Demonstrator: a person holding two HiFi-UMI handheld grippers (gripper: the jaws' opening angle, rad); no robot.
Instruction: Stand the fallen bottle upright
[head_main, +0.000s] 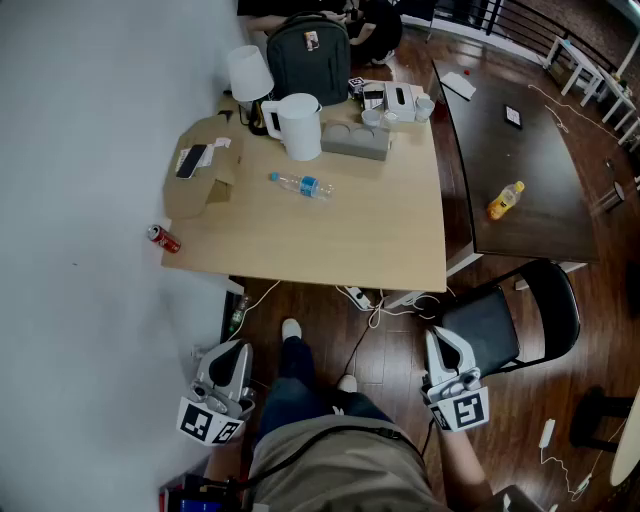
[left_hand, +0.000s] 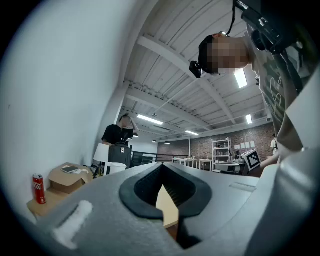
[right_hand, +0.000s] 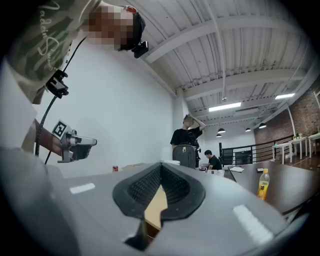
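Pale wood table (head_main: 400, 250) carries the clear water bottle (head_main: 302, 185), which lies on its side near the middle, just in front of the white jug (head_main: 297, 125). Its long axis runs across the table, roughly along the near edge, so it lies crosswise to anyone reaching in from where the person stands. Both claws are held low by the person's hips, well short of the table and well apart from the bottle. The left gripper (head_main: 233, 350) has its jaws clenched together on nothing, and the right gripper (head_main: 441, 340) is closed and empty too. The bottle sits ahead and between them, rather closer to the left one, I'd say. Whichever goes will have to open first. The yellow bottle (head_main: 505, 200) on the dark table already stands upright.
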